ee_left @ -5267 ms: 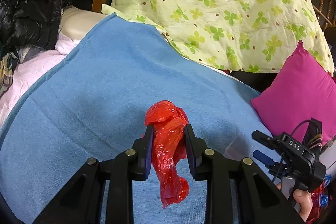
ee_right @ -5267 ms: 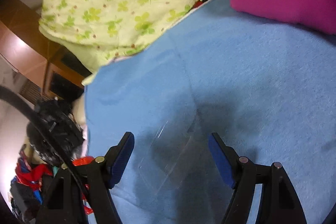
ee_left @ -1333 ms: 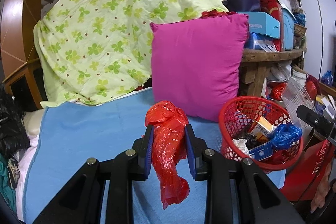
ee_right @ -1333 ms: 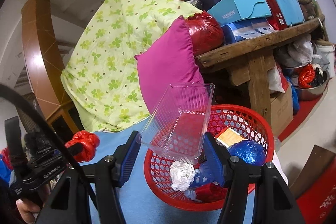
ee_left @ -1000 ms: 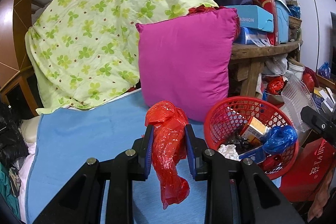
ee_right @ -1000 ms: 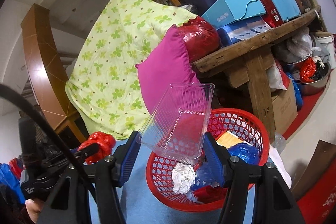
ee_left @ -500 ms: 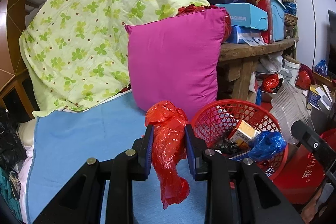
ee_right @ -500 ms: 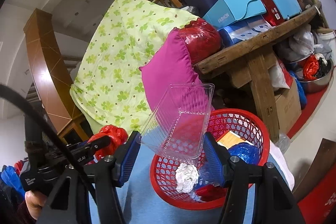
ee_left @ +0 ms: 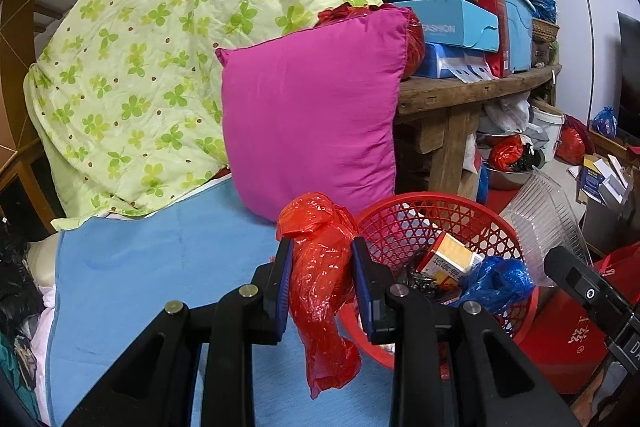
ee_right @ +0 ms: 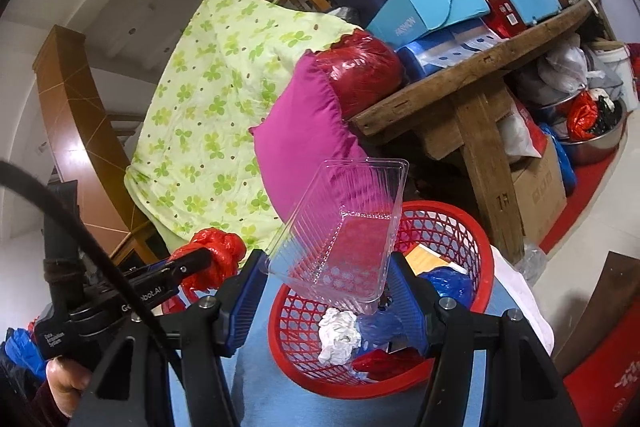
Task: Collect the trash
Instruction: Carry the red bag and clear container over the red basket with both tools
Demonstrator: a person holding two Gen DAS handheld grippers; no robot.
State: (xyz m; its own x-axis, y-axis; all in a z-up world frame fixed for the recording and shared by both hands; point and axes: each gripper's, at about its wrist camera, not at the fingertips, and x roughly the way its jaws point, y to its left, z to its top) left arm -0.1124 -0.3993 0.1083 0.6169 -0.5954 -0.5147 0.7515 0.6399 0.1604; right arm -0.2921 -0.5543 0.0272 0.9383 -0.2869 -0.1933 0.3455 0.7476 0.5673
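My left gripper [ee_left: 322, 279] is shut on a crumpled red plastic bag [ee_left: 320, 267], held above the blue blanket [ee_left: 160, 267] just left of the red mesh basket [ee_left: 436, 223]. My right gripper [ee_right: 326, 287] is shut on a clear plastic tray [ee_right: 344, 231], held over the near rim of the red mesh basket [ee_right: 472, 247]. The basket holds a white paper wad [ee_right: 338, 335], a blue bag [ee_right: 446, 285] and a yellow box [ee_left: 450, 259]. The red bag also shows at the left of the right wrist view [ee_right: 216, 253], and the tray at the right of the left wrist view [ee_left: 548, 223].
A magenta pillow [ee_left: 312, 123] leans behind the basket against a green clover quilt [ee_left: 152, 67]. A wooden bench [ee_left: 460, 99] stacked with boxes stands at the right, with bowls and bags on the floor beneath. A red bag [ee_left: 564, 339] stands right of the basket.
Both grippers have carried their loads from the blanket to the basket. Over the last second the left one swung closer to the basket; the right one stayed over its rim.
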